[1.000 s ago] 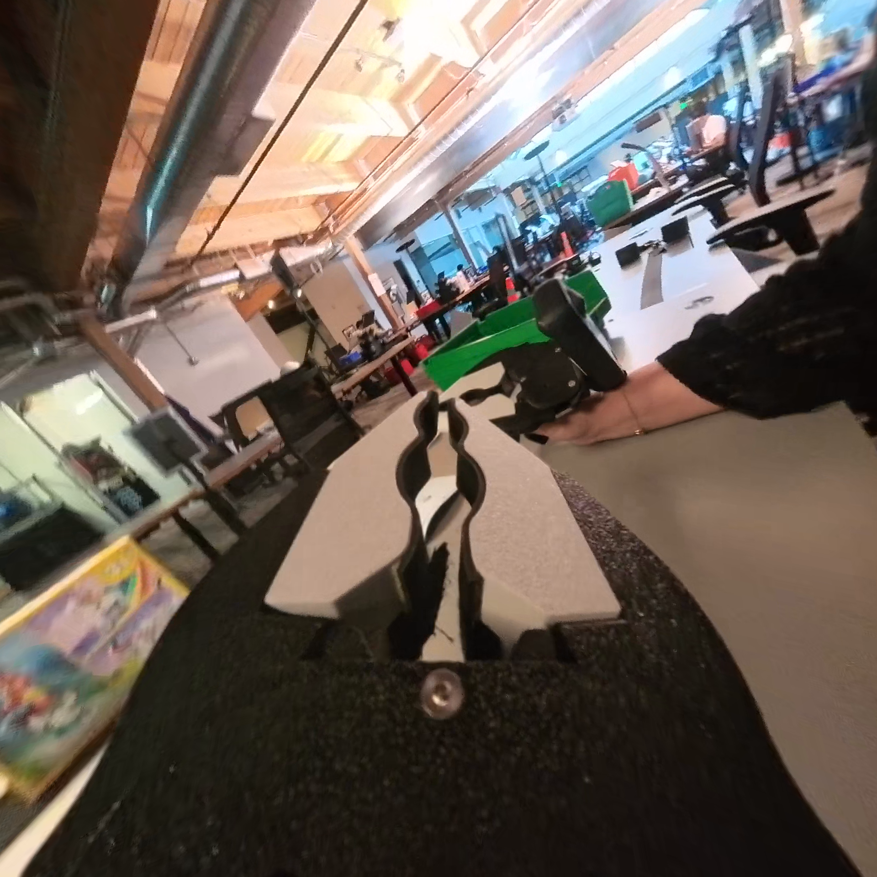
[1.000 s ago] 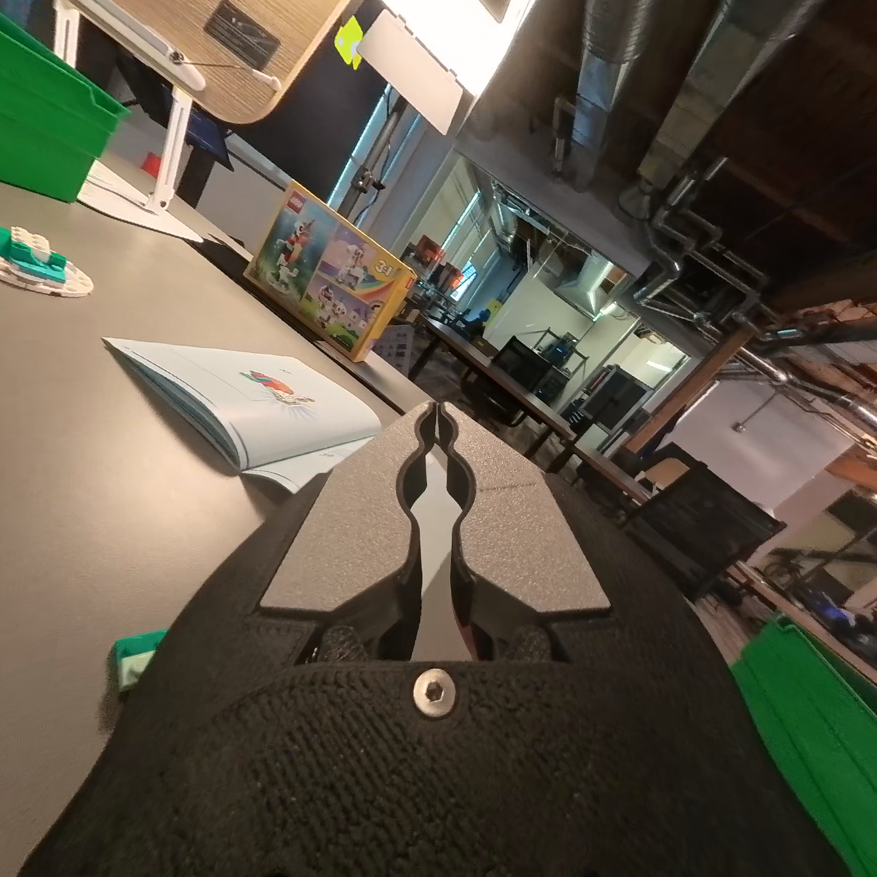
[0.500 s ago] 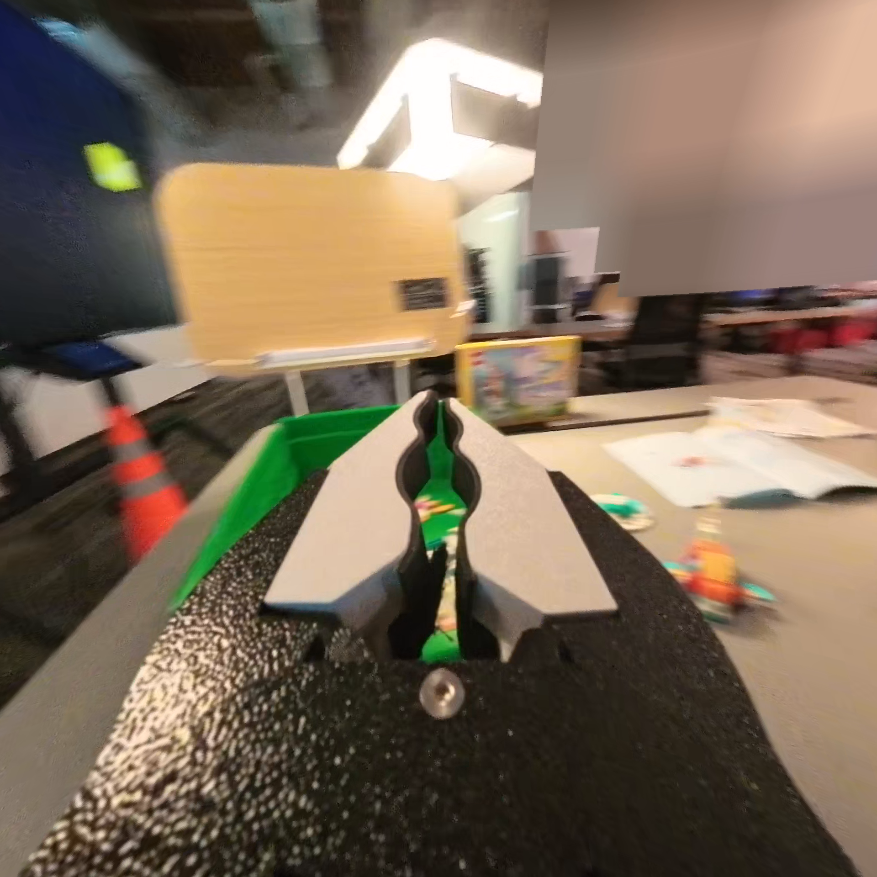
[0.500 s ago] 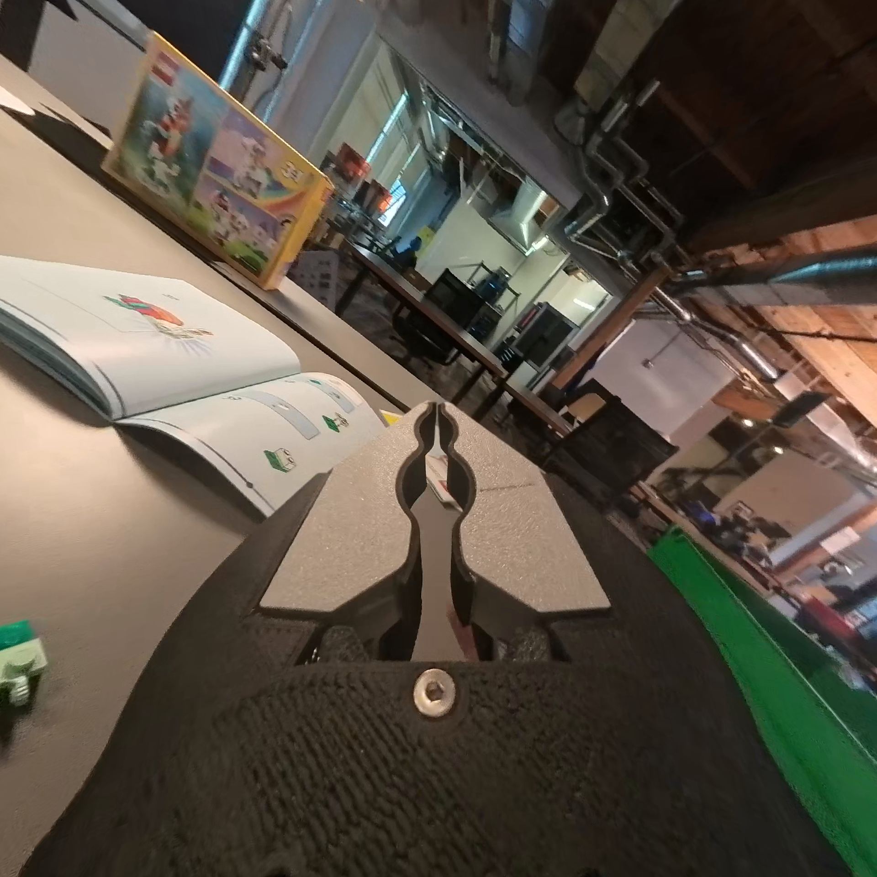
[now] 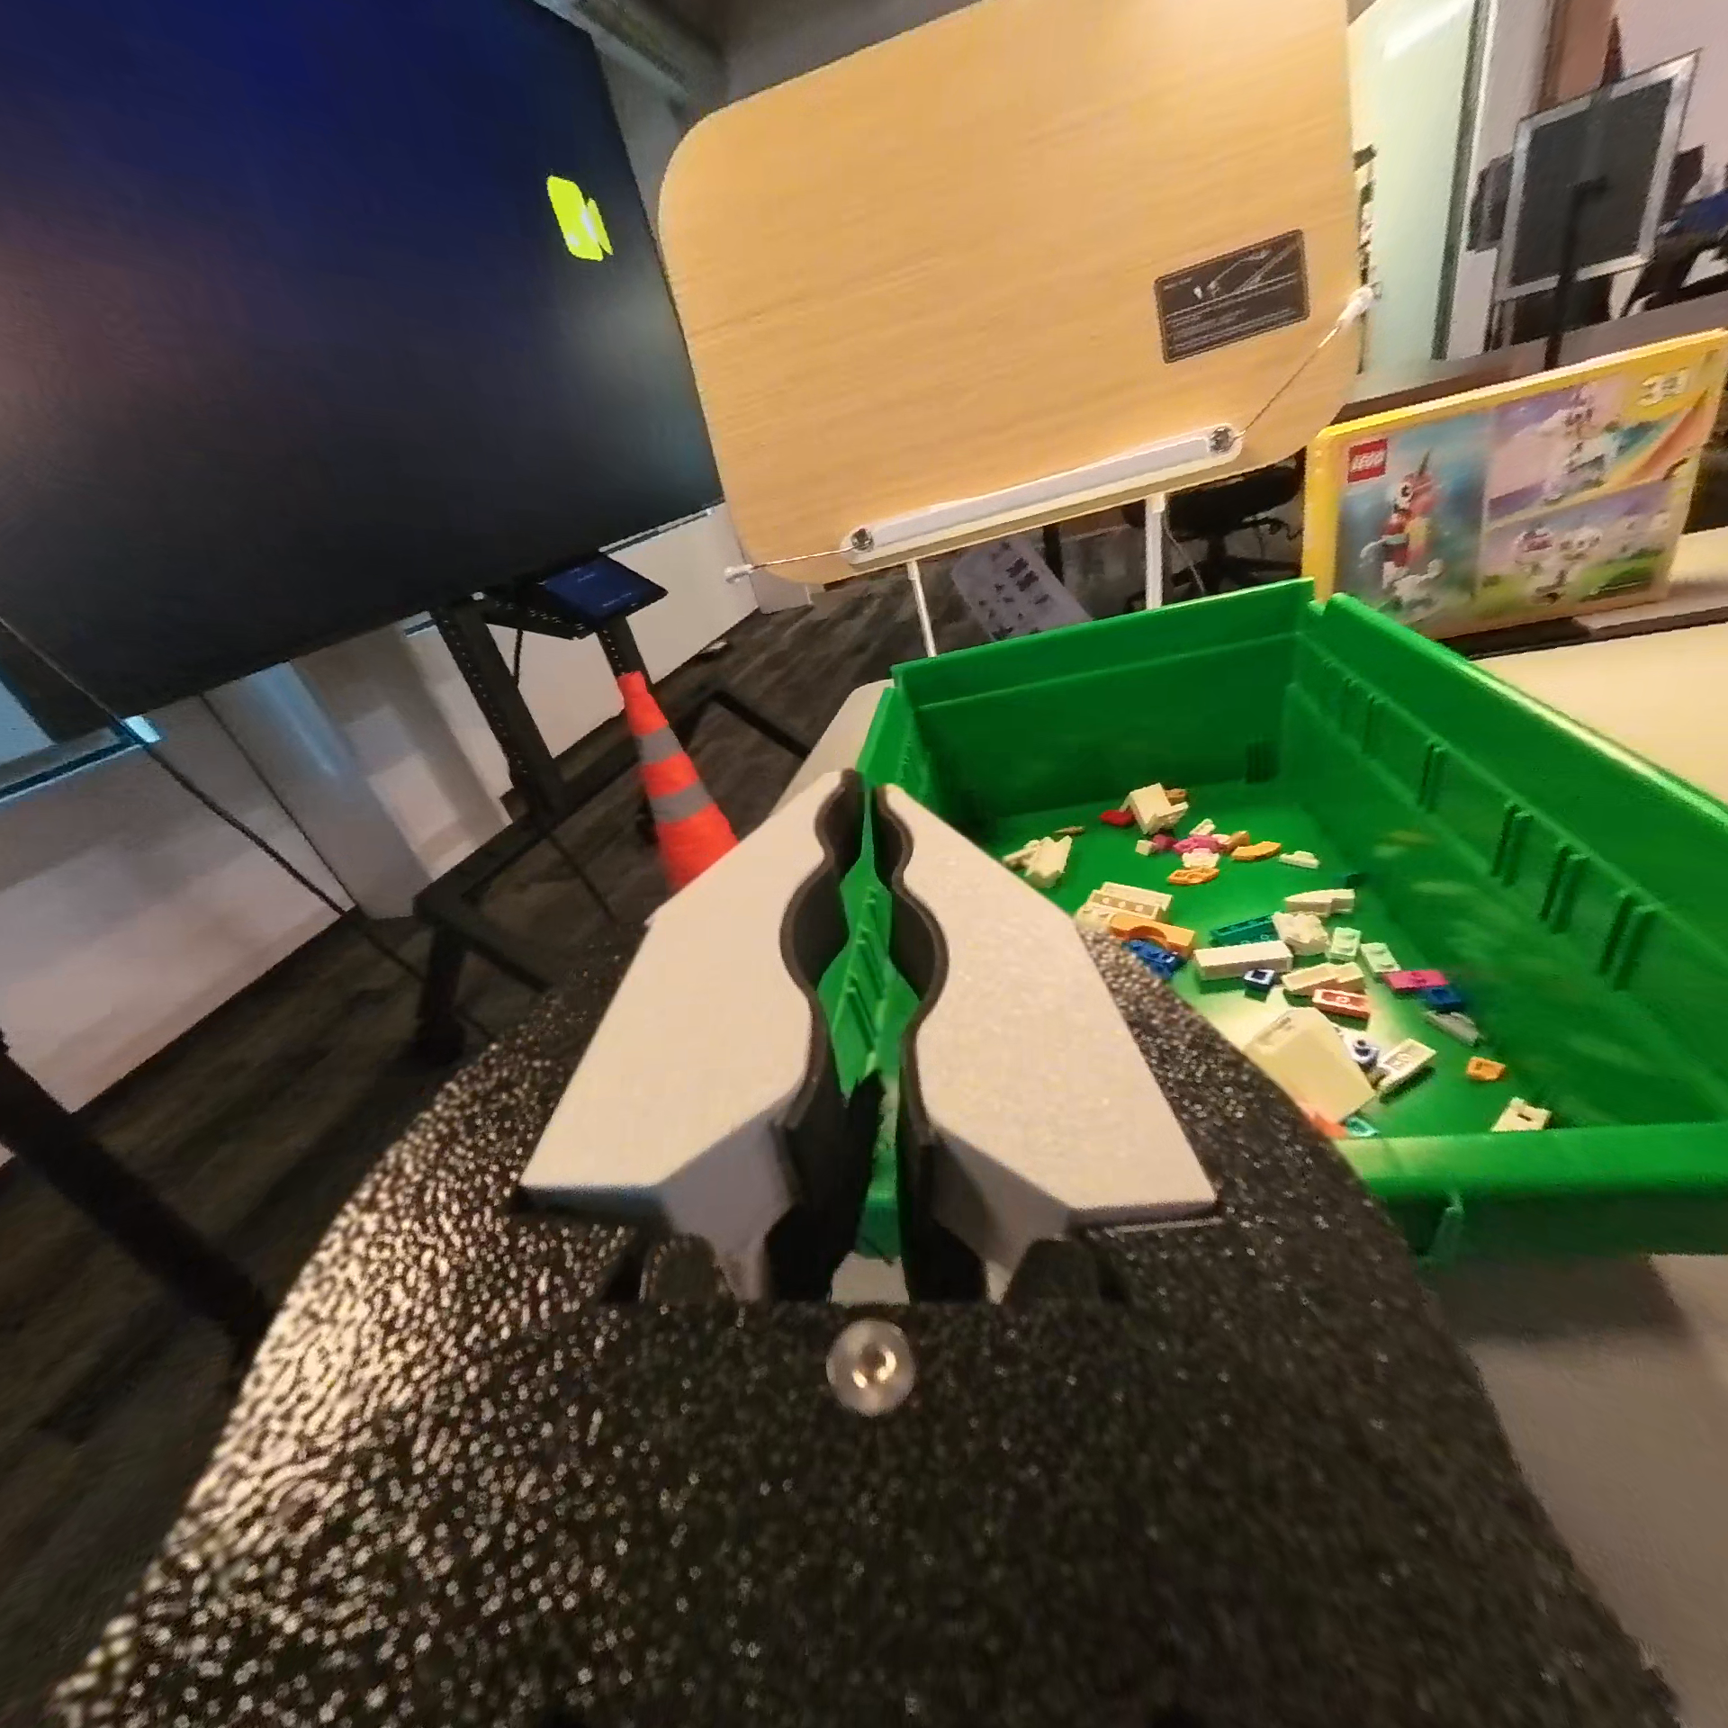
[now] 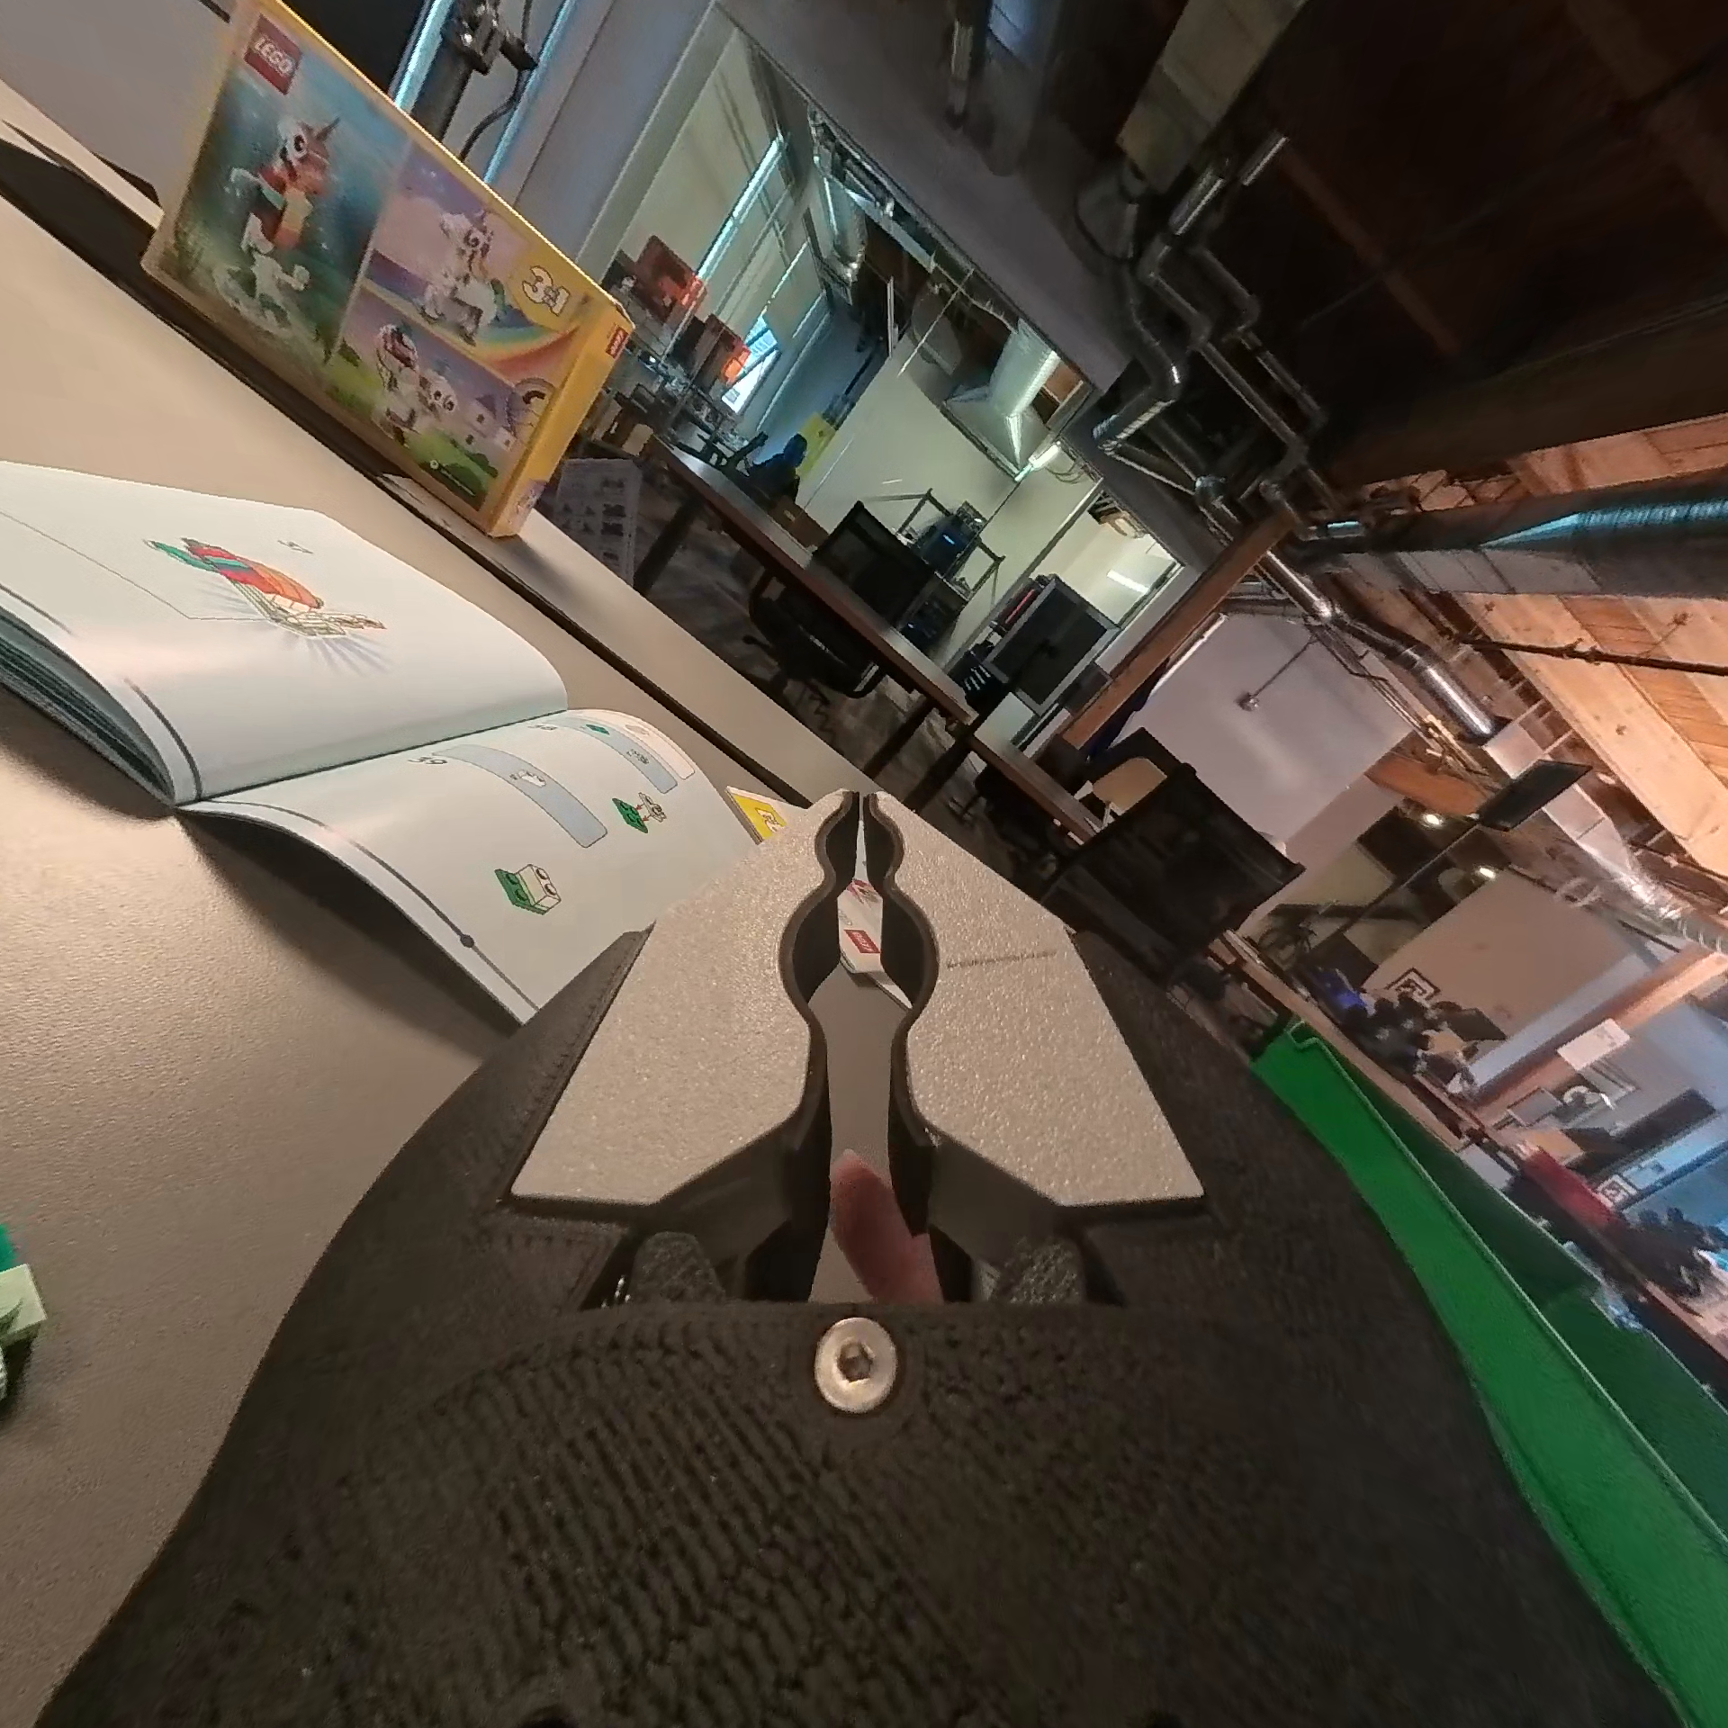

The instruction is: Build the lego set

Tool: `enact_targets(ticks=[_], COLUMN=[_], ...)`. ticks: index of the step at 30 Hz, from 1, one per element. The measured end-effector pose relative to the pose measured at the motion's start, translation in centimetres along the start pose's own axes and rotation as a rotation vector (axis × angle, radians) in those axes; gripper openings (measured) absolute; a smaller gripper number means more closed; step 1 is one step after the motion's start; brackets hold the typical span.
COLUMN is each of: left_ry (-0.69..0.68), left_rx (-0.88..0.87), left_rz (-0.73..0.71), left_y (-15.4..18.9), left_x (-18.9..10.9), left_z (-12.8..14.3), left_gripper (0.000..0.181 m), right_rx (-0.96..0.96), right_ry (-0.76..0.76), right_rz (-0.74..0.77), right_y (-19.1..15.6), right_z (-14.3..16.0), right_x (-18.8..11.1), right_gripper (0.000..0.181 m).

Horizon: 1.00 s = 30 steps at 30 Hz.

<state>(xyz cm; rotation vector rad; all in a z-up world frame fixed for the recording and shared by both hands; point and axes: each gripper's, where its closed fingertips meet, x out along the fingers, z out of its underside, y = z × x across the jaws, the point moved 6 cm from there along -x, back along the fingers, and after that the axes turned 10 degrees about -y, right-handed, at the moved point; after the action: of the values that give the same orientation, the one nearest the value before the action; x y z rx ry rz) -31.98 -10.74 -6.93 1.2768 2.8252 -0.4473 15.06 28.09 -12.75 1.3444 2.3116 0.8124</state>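
A green bin (image 5: 1543, 813) holds several loose lego pieces (image 5: 1244, 954) in white, pink, orange and blue. My left gripper (image 5: 865, 790) is shut and empty, its tips over the bin's near left corner. My right gripper (image 6: 860, 806) is shut and empty, tilted low over the grey table, pointing past an open instruction booklet (image 6: 280, 673). A small green and white lego piece (image 6: 14, 1295) lies on the table at the left edge of the right wrist view. A fingertip (image 6: 879, 1244) shows behind the right jaws.
The yellow lego set box (image 5: 1515, 486) stands behind the bin; it also shows in the right wrist view (image 6: 374, 252). A green bin edge (image 6: 1496, 1309) runs along the right. A wooden board on a stand (image 5: 1010, 262), a dark screen (image 5: 309, 299) and an orange cone (image 5: 678, 795) stand beyond the table.
The left gripper has swung from facing the room and the other hand round to the green bin of pieces. The right gripper has turned right, past the booklet. Both stayed shut.
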Motion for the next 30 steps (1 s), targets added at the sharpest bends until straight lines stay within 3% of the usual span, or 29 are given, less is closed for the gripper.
enact_targets(ticks=[5,11,26,30], left_ry=[0.031,0.175,0.055,-0.010], left_rx=[-0.030,-0.105,-0.017,0.043], left_rz=[0.045,0.083,0.172,0.273], left_y=[0.3,0.5,1.6,2.9], left_x=[0.0,-0.8,0.7,1.2], left_z=[-0.3,-2.5,-2.7,-2.7], left_gripper=[0.000,0.000,0.000,0.000], right_rx=[0.010,0.031,0.043,0.044], right_ry=[0.000,-0.020,0.012,0.023], right_rz=[-0.001,0.018,-0.007,-0.020], right_y=[0.1,0.5,0.5,0.4], right_z=[0.0,0.3,0.3,0.2], right_x=[0.0,0.2,0.2,0.1], right_gripper=[0.000,0.000,0.000,0.000])
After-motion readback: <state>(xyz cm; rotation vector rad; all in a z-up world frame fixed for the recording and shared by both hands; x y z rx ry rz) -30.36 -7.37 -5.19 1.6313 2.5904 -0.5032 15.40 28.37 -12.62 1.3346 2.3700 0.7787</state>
